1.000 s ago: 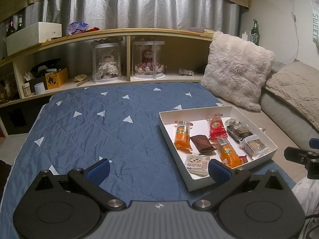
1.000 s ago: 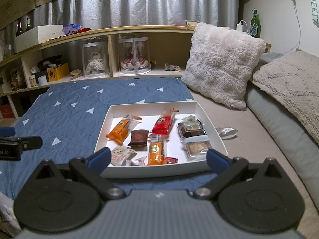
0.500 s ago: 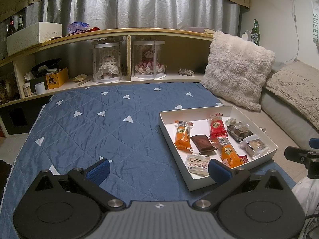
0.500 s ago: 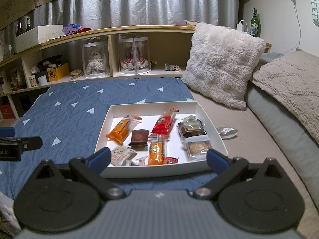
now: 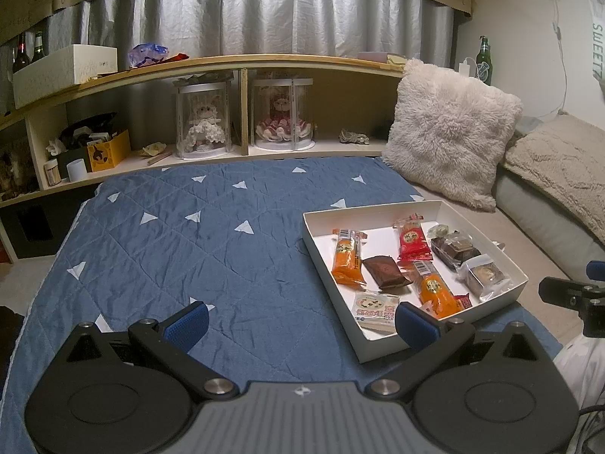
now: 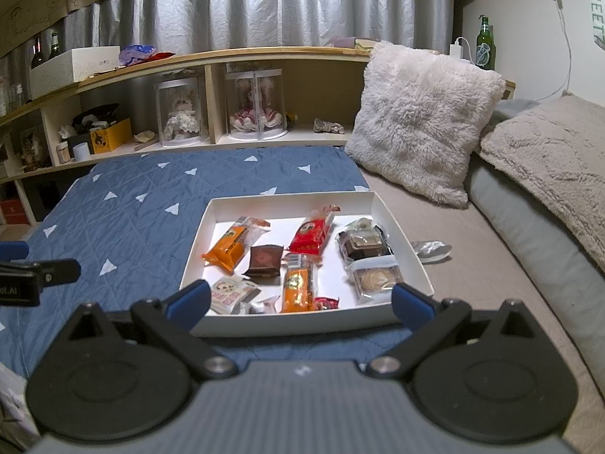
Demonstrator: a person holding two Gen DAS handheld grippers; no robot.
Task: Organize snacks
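Left hand-held gripper point(image 5: 300, 319) hangs low over the blue quilt point(image 5: 211, 249), fingers spread wide w/ nothing between them. Its right blue pad point(image 5: 414, 323) sits in front of the near corner of the white tray point(image 5: 327, 261); whether it touches, can't tell. Right hand-held gripper point(image 6: 298, 300) is just short of the tray's near wall point(image 6: 298, 323) — also spread wide, empty, its two pads roughly bracketing the tray's width. Each gripper shows at the edge of the other's view.

The tray lies on the bed, partly on the quilt, partly on the beige sheet point(image 6: 472, 265). Inside, the snacks lie loose, not sorted: an orange packet point(image 6: 230, 246) at back left, a red packet point(image 6: 314, 232) beside it, a brown wrapper point(image 6: 264, 259) between them & nearer. A second orange packet point(image 6: 298, 283) is at front centre, a small red sweet point(image 6: 327, 302) touching its near end. A white cookie pack point(image 6: 230, 295) sits at front left. On the right side — a dark cake in clear wrap point(image 6: 363, 244) w/ a round biscuit in clear wrap point(image 6: 376, 278) just in front of it.

A crumpled silver wrapper point(image 6: 431, 249) lies on the sheet just outside the tray's right wall. Beyond, a fluffy cushion point(image 6: 419, 125) leans at the head of the bed. Behind the quilt runs a wooden shelf point(image 6: 211, 56) holding two dolls in clear cases point(image 6: 257, 106).
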